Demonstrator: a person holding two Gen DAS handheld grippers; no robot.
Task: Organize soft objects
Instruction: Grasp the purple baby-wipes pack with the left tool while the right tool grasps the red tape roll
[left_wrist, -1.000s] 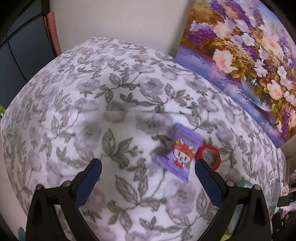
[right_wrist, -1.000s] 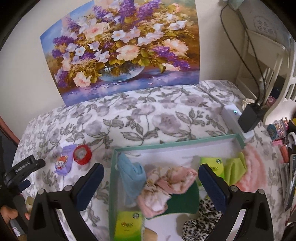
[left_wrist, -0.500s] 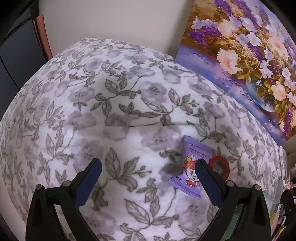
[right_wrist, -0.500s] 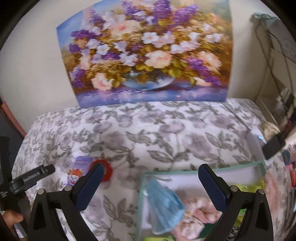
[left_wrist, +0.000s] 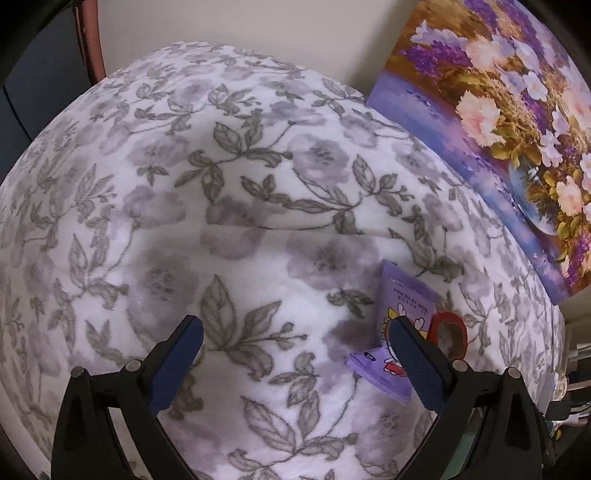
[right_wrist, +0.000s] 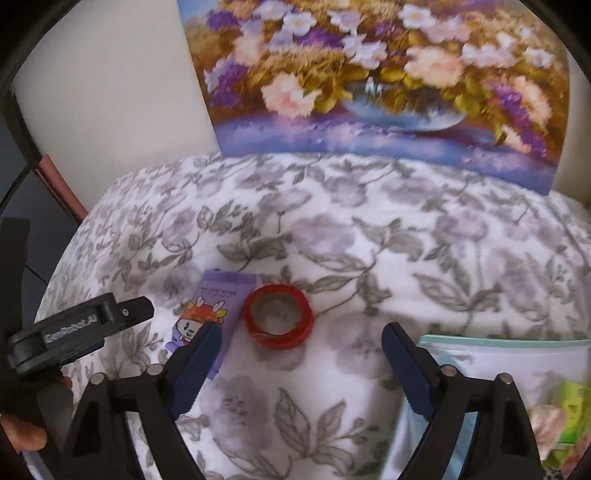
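We've got both jaws spread and empty, wipes pack (right_wrist: 212, 310) lying on the bed around 10 o'clock of the right gripper (right_wrist: 301, 341), long axis 1-to-7, left gripper (left_wrist: 295, 338) nearer

Both wrist cameras look steeply down onto a floral blanket (left_wrist: 258, 221), close above it, toward a wall bearing a flower painting (right_wrist: 376, 74). The left view sits further left, catching the painting (left_wrist: 517, 129) at its right edge; the right view faces it squarely. Both share the purple packet (left_wrist: 400, 302) (right_wrist: 221, 295) and red tape roll (left_wrist: 448, 332) (right_wrist: 279, 315) lying side by side.
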